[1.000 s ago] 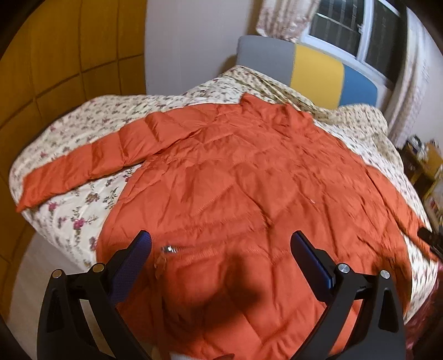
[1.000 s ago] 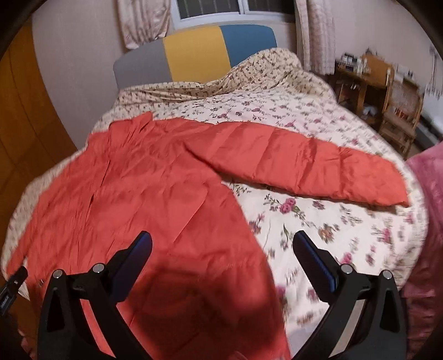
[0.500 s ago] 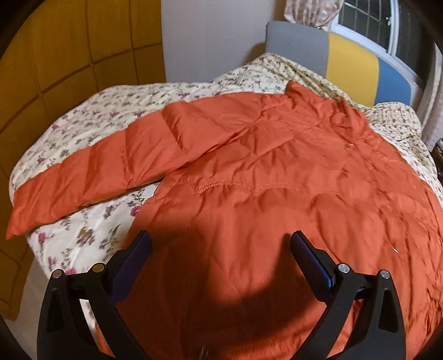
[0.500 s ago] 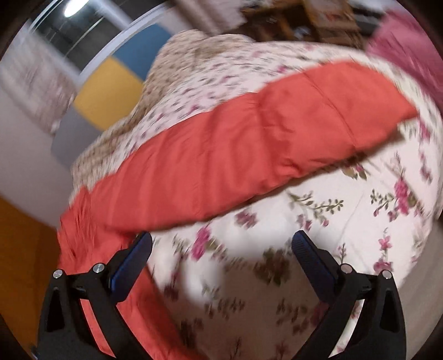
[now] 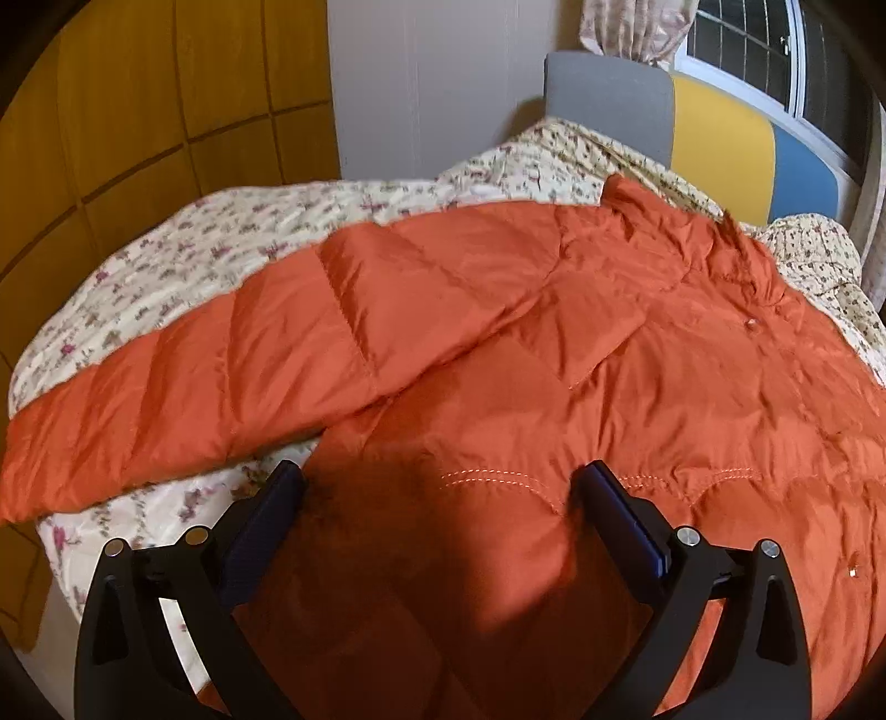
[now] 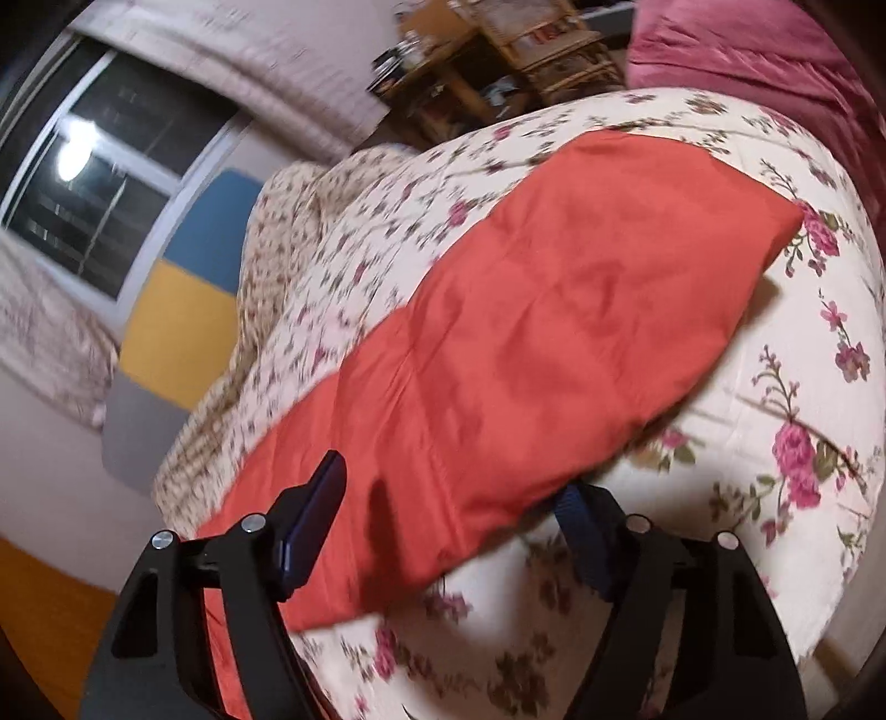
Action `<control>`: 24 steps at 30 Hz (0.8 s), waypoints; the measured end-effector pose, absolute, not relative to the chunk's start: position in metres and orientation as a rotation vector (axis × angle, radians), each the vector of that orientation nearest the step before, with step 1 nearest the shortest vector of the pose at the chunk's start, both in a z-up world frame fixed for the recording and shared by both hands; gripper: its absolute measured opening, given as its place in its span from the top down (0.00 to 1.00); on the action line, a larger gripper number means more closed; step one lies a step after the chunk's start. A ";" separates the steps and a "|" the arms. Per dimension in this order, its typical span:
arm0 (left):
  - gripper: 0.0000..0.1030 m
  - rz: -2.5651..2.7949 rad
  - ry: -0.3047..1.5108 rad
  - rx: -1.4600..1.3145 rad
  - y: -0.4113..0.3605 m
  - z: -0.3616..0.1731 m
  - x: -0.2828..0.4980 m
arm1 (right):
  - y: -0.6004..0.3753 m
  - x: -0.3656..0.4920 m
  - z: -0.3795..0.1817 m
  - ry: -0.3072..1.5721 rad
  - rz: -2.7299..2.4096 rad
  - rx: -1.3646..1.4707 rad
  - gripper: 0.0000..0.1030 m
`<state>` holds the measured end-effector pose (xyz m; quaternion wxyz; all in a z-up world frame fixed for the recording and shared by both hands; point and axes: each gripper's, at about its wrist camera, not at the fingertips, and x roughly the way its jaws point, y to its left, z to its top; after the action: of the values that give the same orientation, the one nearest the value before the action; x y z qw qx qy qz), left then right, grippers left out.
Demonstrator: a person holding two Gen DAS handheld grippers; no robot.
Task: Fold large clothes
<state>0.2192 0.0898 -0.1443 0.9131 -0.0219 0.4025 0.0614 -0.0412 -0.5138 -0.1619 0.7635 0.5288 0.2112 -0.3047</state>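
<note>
An orange quilted down jacket [image 5: 581, 387] lies spread flat on a floral bed, collar toward the headboard. Its one sleeve [image 5: 210, 382] stretches out to the left. My left gripper [image 5: 440, 493] is open, low over the jacket's side just below the armpit, one finger at the jacket's edge. In the right wrist view the other sleeve [image 6: 526, 343] lies across the quilt. My right gripper [image 6: 454, 498] is open and straddles this sleeve near its upper part; the right fingertip [image 6: 570, 509] is tucked under the sleeve's edge.
The floral quilt [image 6: 775, 454] covers the bed [image 5: 166, 266]. A grey, yellow and blue headboard [image 5: 714, 138] stands under a window. Yellow wall panels [image 5: 111, 138] are on the left. A wooden desk [image 6: 498, 50] and a pink cover [image 6: 747, 55] lie beyond the bed's right side.
My left gripper moved forward and down over the jacket toward the left armpit. My right gripper swung right, tilted, and closed in on the right sleeve, which now lies between its fingers.
</note>
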 end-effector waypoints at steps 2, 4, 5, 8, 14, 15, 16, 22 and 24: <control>0.03 0.126 0.836 -0.042 0.089 -0.150 0.220 | -0.518 -0.042 -0.162 0.446 -0.675 1.157 0.30; 0.03 0.128 0.831 -0.034 0.088 -0.151 0.219 | -0.521 -0.044 -0.162 0.425 -0.693 1.168 0.33; 0.03 0.129 0.828 -0.033 0.088 -0.152 0.218 | -0.524 -0.045 -0.163 0.411 -0.709 1.179 0.37; 0.03 0.129 0.830 -0.030 0.087 -0.154 0.217 | -0.533 -0.050 -0.167 0.389 -0.747 1.210 0.55; 0.03 0.108 0.841 -0.063 0.092 -0.157 0.218 | -0.539 -0.038 -0.161 0.434 -0.786 1.120 0.83; 0.03 0.104 0.841 -0.069 0.093 -0.158 0.218 | -0.537 -0.034 -0.157 0.435 -0.785 1.102 0.85; 0.03 0.103 0.841 -0.073 0.093 -0.158 0.218 | -0.534 -0.034 -0.154 0.433 -0.784 1.082 0.87; 0.03 0.111 0.828 -0.069 0.091 -0.158 0.217 | -0.498 -0.003 -0.116 0.421 -0.737 0.824 0.90; 0.03 0.109 0.828 -0.072 0.092 -0.157 0.217 | -0.479 0.014 -0.101 0.411 -0.699 0.731 0.91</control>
<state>0.2168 0.0919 -0.1575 0.9135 -0.0351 0.4018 0.0531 0.0141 -0.4794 -0.1011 0.8547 0.3476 0.1956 -0.3322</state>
